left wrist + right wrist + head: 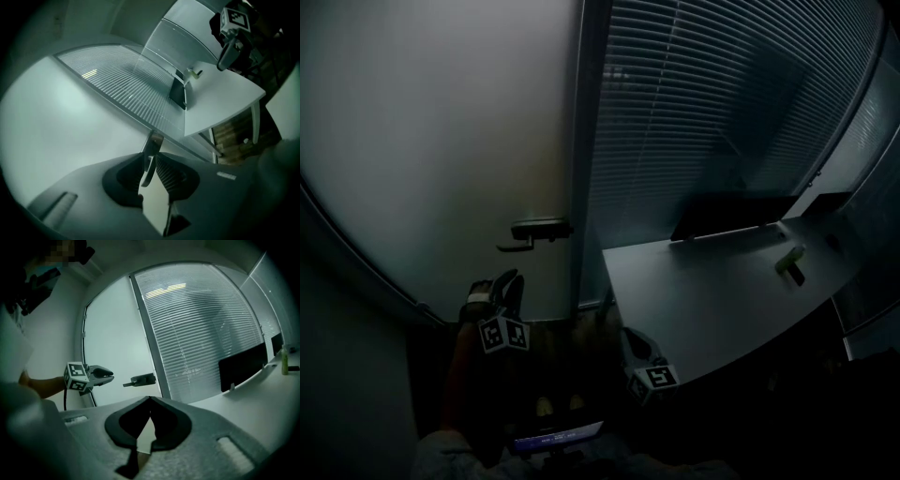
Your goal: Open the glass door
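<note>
Frosted glass door [441, 141], closed in its frame, with its lever handle [539, 230] at the right edge beside the blind-covered pane [722, 112]. The left claw [112, 376] stands open just short of the handle, whose lever shows beyond the gap between the jaws, untouched. The right claw [150, 398], tips together and empty, hangs at the near edge of the white worktop [703, 291].
</note>
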Demonstrator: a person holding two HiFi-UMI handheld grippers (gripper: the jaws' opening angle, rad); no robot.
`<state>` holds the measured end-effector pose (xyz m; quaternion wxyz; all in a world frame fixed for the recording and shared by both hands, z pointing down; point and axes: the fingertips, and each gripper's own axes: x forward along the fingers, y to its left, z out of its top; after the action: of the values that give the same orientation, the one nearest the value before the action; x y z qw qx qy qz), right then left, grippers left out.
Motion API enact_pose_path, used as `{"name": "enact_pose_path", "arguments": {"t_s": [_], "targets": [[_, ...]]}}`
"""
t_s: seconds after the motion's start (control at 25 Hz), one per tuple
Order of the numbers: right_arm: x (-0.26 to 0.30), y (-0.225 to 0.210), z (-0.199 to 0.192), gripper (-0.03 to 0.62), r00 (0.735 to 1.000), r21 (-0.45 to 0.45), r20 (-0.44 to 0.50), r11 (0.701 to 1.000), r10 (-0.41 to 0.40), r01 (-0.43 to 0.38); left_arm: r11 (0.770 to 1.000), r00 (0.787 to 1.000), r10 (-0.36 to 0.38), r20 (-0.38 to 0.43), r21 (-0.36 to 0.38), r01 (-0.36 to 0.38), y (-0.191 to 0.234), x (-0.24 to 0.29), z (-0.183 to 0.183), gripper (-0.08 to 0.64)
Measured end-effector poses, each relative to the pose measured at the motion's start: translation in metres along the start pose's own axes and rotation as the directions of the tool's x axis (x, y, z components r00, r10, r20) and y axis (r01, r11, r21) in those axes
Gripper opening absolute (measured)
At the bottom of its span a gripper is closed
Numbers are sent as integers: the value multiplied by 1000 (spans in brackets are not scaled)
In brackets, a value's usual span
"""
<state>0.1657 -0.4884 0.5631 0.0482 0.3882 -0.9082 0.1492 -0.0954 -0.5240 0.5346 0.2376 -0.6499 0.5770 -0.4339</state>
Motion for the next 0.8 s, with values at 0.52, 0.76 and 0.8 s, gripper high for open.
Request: {"name": "enact_pose_path", "arguments": {"t_s": [0.52,0.76,0.8], "targets": [[3,-5,-4,2,998,11,-10,998,-64,64,995,996,-92,-13,22,92,-3,61,-25,140],[7,-9,-6,2,996,9,-19,996,-83,83,992,991,-127,-46,18,128,-8,81,-44,175],[8,-9,-5,2,996,10,-19,996,-86,87,991,990,-133,-50,15,134,-9,84,-46,179]]}}
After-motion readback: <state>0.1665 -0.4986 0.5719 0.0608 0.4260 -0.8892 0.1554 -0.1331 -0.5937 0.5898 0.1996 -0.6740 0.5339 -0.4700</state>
